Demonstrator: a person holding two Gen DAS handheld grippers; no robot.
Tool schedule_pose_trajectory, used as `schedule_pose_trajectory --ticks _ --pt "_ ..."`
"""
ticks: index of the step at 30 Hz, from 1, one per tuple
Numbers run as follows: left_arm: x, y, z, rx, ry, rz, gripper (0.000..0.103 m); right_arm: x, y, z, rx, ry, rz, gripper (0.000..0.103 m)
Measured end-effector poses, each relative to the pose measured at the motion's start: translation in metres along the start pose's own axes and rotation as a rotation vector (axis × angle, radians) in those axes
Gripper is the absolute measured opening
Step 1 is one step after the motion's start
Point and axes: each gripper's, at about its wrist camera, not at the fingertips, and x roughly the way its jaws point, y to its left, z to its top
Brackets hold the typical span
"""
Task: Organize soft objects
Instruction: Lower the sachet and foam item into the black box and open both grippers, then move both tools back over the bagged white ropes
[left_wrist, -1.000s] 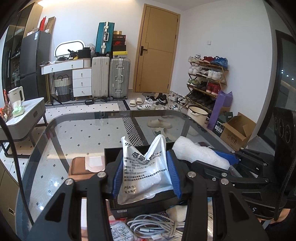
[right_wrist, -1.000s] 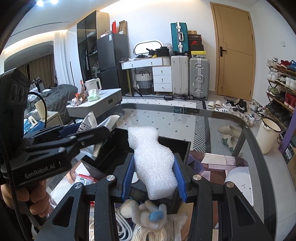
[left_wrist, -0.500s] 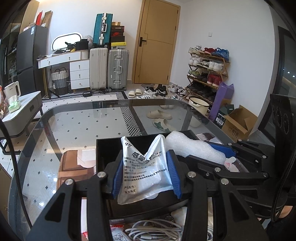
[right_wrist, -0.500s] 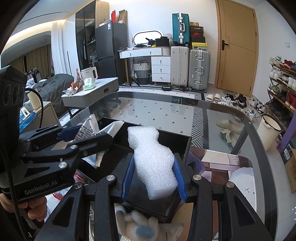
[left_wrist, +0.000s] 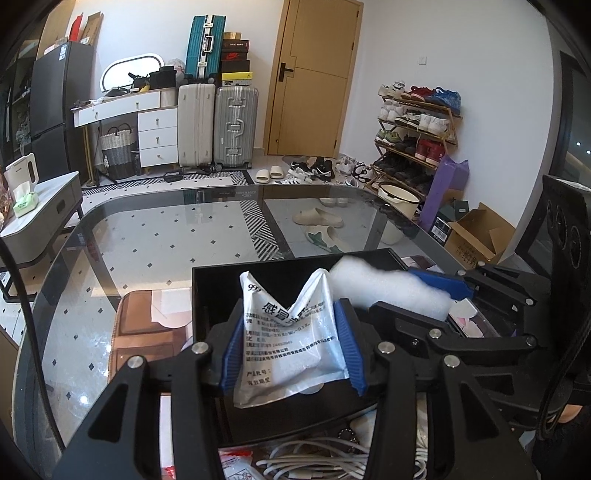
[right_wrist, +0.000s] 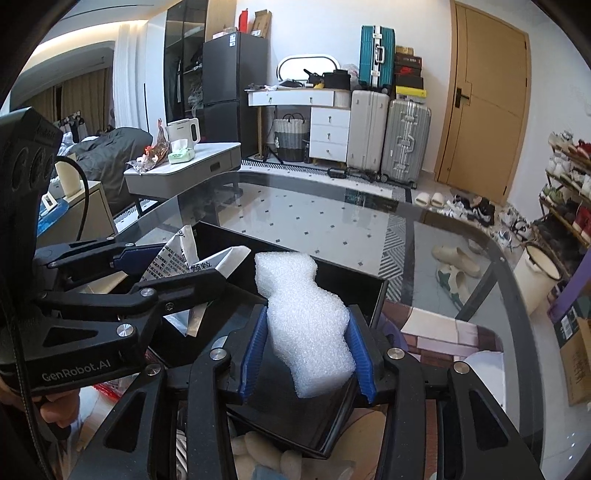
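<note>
Holding, left: the left gripper (left_wrist: 291, 347) has a white printed plastic sachet pack (left_wrist: 291, 339) between its blue ribbed pads (left_wrist: 231, 350); jaws are opening, pads touching the pack's sides.
Holding, right: the right gripper (right_wrist: 308, 350) has a white textured foam block (right_wrist: 306, 325) between its blue pads (right_wrist: 360, 354); jaws are opening, the right pad touching the foam, a slim gap at the left pad.
Sachet position: upright, top edge folded into a V, over the open black rectangular box (left_wrist: 214, 288); lower corner hangs near the box floor, contact cannot be told.
Foam position: tilted, long axis leaning away from the camera, over the same black box (right_wrist: 362, 284), just beside the sachet (right_wrist: 177, 258).
Cross view: from the left wrist camera the foam (left_wrist: 388, 288) and the right gripper (left_wrist: 443, 291) enter from the right; from the right wrist camera the left gripper (right_wrist: 173, 266) enters from the left, a hand (right_wrist: 55, 410) beneath it.
Box support: oval glass-topped table (left_wrist: 147, 243), box at the near edge.
Near clutter: white coiled cables (left_wrist: 314, 461) in front of the box; a pale plush toy (right_wrist: 266, 461) under the right gripper.
Room behind: silver hard-shell suitcase (left_wrist: 236, 125), tan wooden door (left_wrist: 314, 74), wooden shoe rack (left_wrist: 417, 133).
</note>
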Motion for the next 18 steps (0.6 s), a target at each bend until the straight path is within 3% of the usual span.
schedule_pose_trajectory --ticks 3,5,7,9,11,18 --pt "-0.005 0.002 0.001 0.003 -0.005 0.013 0.06 -0.006 -0.002 -0.002 -0.016 -0.011 0.018 0.053" --pt "-0.012 0.004 0.001 -0.006 -0.018 0.012 0.069 -0.012 -0.001 -0.003 -0.017 -0.021 0.009 0.077" --pt "-0.019 0.005 0.0 -0.013 -0.039 0.013 0.091 -0.021 -0.003 -0.004 -0.009 -0.047 -0.007 0.087" --pt "-0.031 0.005 -0.001 -0.013 -0.076 0.029 0.102 -0.03 -0.005 -0.007 0.011 -0.056 0.007 0.091" --pt "-0.04 0.005 -0.002 -0.008 -0.096 0.034 0.103 -0.038 -0.006 -0.008 0.018 -0.059 0.013 0.102" --pt "-0.071 0.004 -0.011 -0.009 -0.119 0.034 0.103 -0.077 -0.012 -0.021 0.084 -0.07 0.028 0.102"
